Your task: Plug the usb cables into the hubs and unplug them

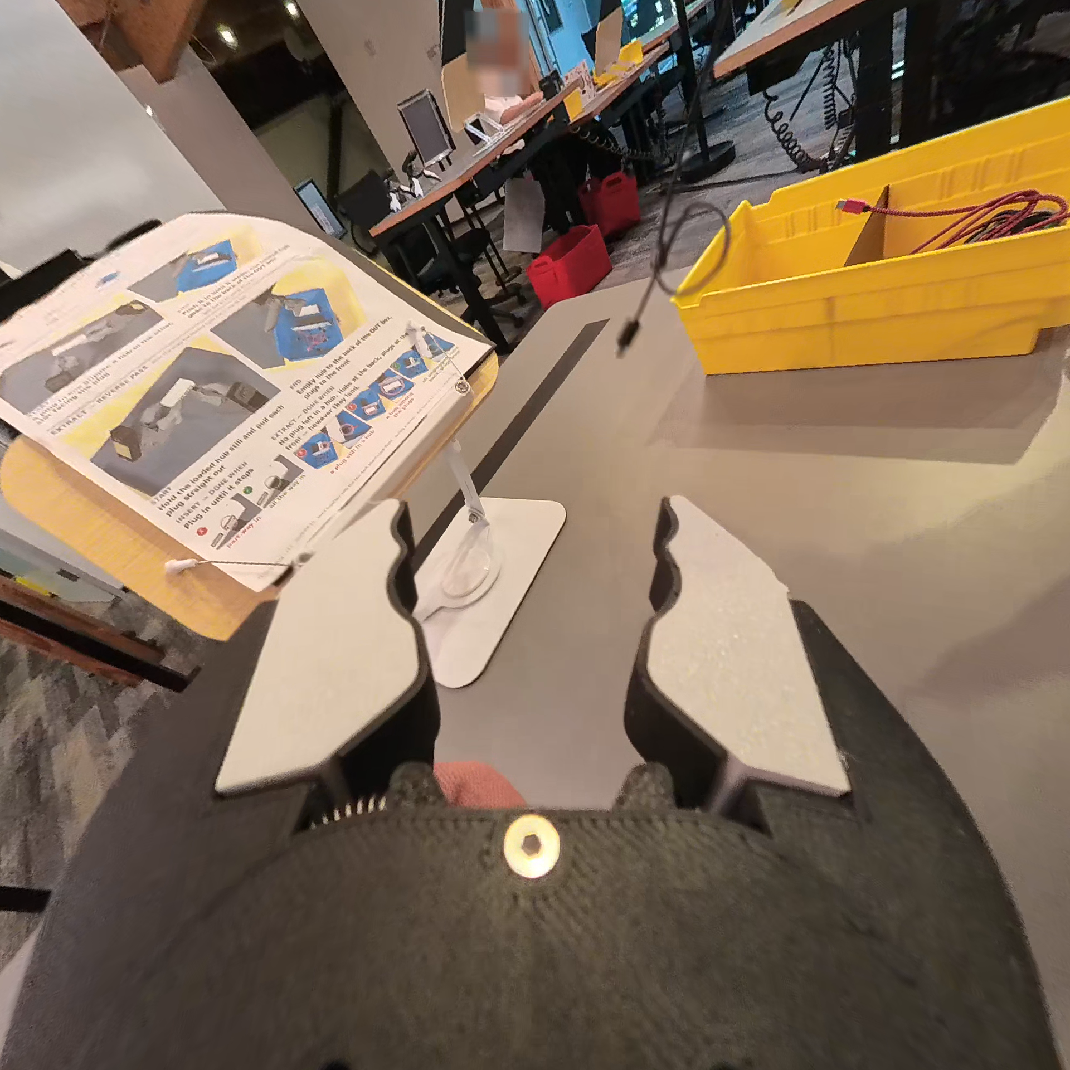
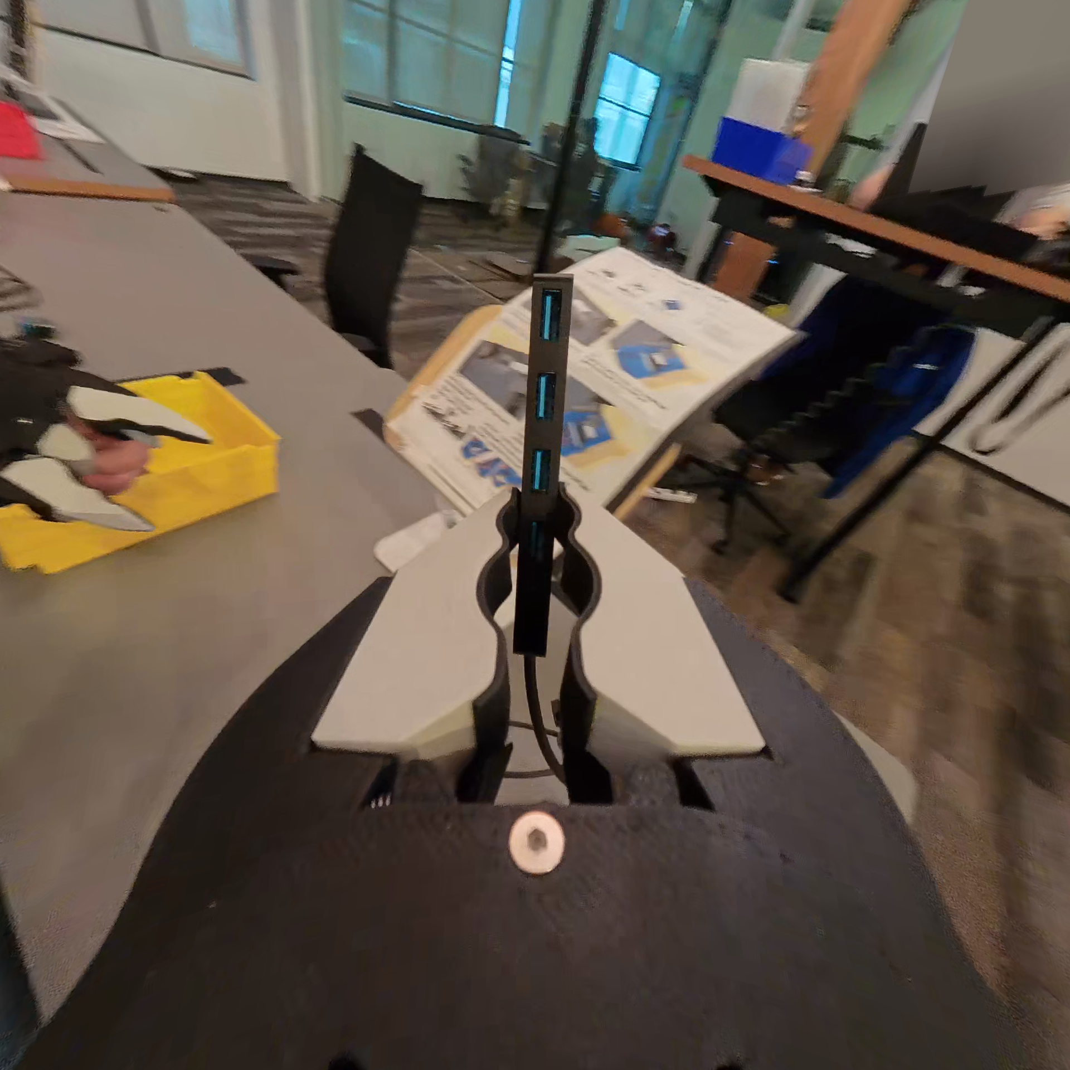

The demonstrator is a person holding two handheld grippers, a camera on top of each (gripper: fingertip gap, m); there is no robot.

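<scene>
The right gripper (image 2: 537, 509) pinches a thin black hub (image 2: 544, 440) standing straight up, with shiny blue slots. The left gripper (image 1: 532, 521) is spread wide over the smooth grey table (image 1: 810, 550). A red cable (image 1: 978, 223) lies coiled in the far yellow plastic bin (image 1: 868, 324).

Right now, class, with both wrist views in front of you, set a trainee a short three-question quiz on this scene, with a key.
1. True or false: the left hand-held gripper is shut on a plug.
2. How many blue ports show on the black hub that the right hand-held gripper clamps?
3. The red cable lies: A) in the yellow bin; B) on the floor; C) across the hub.

Key: 1 false, it is open and empty; 2 four; 3 A.
</scene>
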